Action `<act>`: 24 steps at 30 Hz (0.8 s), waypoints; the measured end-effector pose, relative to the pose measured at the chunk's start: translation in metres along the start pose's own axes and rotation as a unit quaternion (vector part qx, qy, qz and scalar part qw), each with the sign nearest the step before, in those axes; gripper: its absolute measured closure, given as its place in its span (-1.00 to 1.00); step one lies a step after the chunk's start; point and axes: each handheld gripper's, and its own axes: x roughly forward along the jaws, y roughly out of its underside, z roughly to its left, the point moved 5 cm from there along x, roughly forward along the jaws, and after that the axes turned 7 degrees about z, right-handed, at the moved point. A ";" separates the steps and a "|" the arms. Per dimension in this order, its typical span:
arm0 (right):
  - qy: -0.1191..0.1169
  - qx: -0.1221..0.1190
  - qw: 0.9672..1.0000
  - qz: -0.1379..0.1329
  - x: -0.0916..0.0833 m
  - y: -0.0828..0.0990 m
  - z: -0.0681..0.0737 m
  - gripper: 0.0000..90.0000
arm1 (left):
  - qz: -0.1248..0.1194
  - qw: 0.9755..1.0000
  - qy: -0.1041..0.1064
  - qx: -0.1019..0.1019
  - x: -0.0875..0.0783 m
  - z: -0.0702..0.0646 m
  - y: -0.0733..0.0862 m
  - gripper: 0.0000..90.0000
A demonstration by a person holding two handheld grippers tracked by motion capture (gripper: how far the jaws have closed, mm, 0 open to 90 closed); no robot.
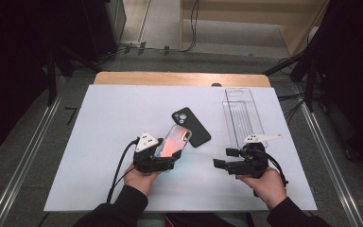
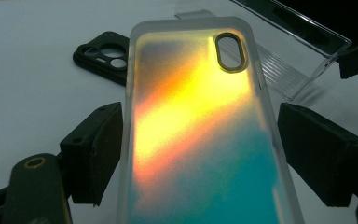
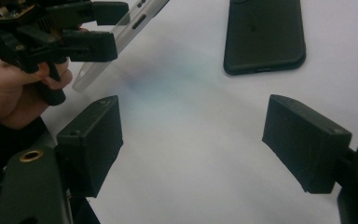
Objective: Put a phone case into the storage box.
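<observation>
Iridescent phone case, camera-hole end away from left claw

The high view looks forward and down over the whole desk. Each tool view rides low, close to the surface, looking along its own jaws. All three share the black phone case.

An iridescent phone case with frosted translucent edges glows orange and yellow across its middle, fading to teal and blue below, its camera cutout rimmed in dark olive. Beside it lies a matte black phone case. A clear, colourless ribbed plastic tray rests on the pale white desk, whose far edge shows light wood. Both hand-held grippers are black.
</observation>
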 end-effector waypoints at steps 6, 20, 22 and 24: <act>0.002 0.008 1.000 -0.001 0.006 -0.008 0.003 -0.59 | -0.012 1.000 -0.011 0.008 0.003 -0.002 0.003 -0.62; -0.008 0.032 0.999 -0.012 0.012 -0.026 0.009 -0.57 | -0.036 0.999 -0.018 0.002 0.008 -0.007 0.010 -0.62; -0.007 0.032 0.999 -0.015 0.013 -0.028 0.009 -0.57 | -0.043 0.999 -0.018 0.003 0.008 -0.008 0.010 -0.62; -0.006 0.034 0.999 -0.017 0.014 -0.030 0.010 -0.57 | -0.047 0.999 -0.019 0.002 0.008 -0.008 0.011 -0.62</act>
